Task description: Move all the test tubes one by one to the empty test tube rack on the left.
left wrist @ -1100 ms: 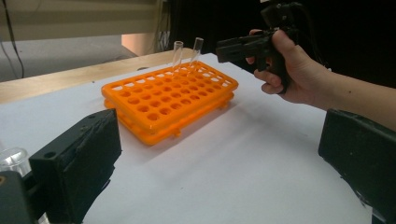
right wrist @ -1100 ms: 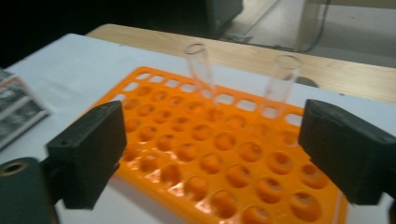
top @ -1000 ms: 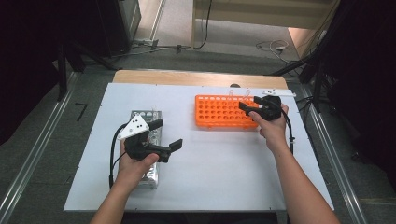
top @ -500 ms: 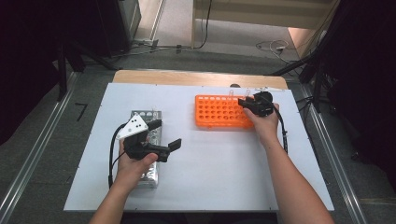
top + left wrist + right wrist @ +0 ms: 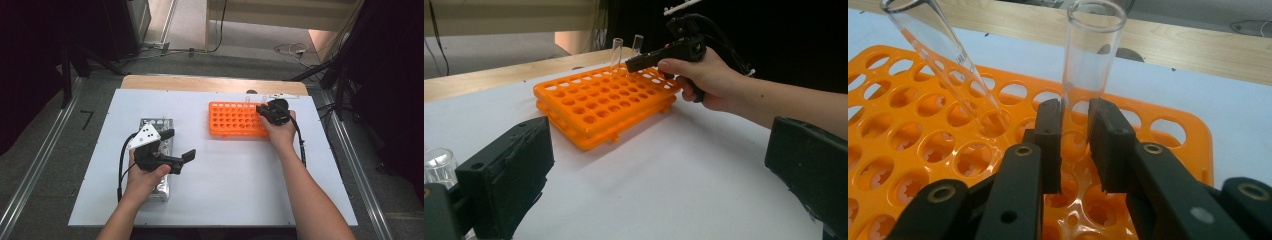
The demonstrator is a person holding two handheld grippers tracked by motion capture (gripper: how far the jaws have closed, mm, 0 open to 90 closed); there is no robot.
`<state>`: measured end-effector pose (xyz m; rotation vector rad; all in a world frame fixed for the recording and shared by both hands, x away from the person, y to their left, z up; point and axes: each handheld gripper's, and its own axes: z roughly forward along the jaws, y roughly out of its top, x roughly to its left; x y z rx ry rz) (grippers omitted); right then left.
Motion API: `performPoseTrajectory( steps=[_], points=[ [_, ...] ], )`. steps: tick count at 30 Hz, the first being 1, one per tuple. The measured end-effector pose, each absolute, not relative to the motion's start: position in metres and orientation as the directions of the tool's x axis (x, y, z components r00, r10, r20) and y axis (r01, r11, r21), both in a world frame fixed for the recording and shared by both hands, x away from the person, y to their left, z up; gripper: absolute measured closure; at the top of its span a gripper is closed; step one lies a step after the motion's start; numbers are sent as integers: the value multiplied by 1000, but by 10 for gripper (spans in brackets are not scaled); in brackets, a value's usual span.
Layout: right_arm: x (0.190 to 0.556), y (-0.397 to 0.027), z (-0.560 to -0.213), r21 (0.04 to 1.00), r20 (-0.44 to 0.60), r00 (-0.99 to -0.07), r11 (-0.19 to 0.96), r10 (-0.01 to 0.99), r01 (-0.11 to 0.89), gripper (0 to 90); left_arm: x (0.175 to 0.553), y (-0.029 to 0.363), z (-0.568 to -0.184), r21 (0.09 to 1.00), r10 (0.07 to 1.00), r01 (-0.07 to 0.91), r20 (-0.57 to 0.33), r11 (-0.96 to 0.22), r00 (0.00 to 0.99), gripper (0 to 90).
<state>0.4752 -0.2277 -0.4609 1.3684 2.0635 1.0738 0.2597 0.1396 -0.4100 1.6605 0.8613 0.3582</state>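
Right gripper (image 5: pixel 1075 145) jaws have just closed, grasping the upright test tube (image 5: pixel 1088 75) at the orange rack's (image 5: pixel 913 150) two o'clock corner; I advise a straight lift, avoiding the tilted tube (image 5: pixel 943 60).

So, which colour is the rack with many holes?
The rack is bright orange, best visible in the right gripper view.

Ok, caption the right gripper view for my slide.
Right gripper clamps an upright glass tube over the orange rack.

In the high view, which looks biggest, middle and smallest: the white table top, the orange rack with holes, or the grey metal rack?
1. White table top
2. Orange plastic rack with holes
3. Grey metal rack, partly hidden under the left hand, so less sure.
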Motion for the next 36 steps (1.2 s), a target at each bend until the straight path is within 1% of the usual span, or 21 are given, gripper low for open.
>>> performPoseTrajectory(
  steps=[4,7,13,21,32,36],
  points=[
    [476,-231,-460,802,84,-412,183,907,568,740,260,138,-410,937,698,345,-207,-62,685,0],
    [475,-231,-459,807,84,-414,182,906,562,741,260,139,-411,936,701,347,-207,-62,683,0],
    [472,-237,-450,832,109,-418,148,902,535,742,260,139,-411,936,700,347,-209,-58,682,0],
    [463,-245,-433,865,90,-429,143,899,481,743,260,138,-411,938,704,341,-204,-58,681,0],
    [434,-248,-409,896,60,-495,172,867,409,743,258,134,-409,941,698,332,-201,-56,687,0],
    [421,-247,-406,896,61,-524,185,849,403,743,257,131,-408,942,697,327,-190,-69,692,0]
  ],
)
